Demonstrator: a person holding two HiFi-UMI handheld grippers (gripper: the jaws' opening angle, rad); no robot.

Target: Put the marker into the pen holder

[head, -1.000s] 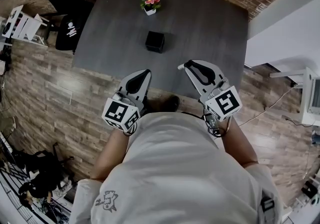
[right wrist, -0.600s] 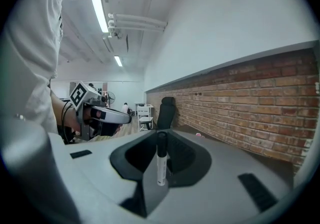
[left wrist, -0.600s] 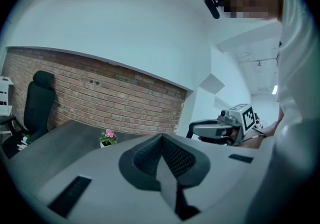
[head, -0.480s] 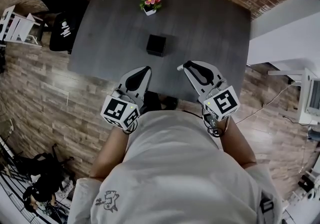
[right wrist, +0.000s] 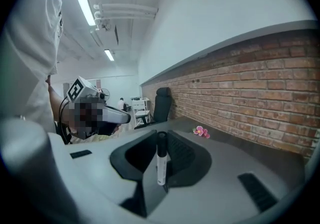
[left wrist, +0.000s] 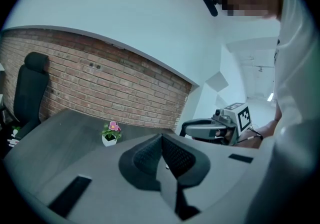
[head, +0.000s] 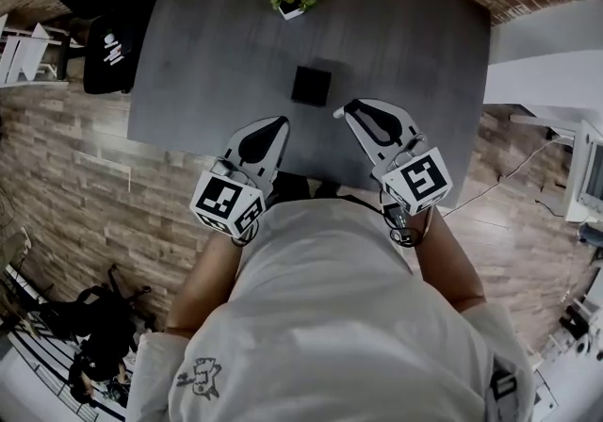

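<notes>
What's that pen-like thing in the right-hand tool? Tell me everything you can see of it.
It is a marker: a slim white barrel, plastic by its look, with a black cap at its upper end. It stands roughly upright, clamped between the dark ribbed jaws of the right gripper, and nothing else touches it. It is held over the near edge of the grey table, short of the black pen holder.
</notes>
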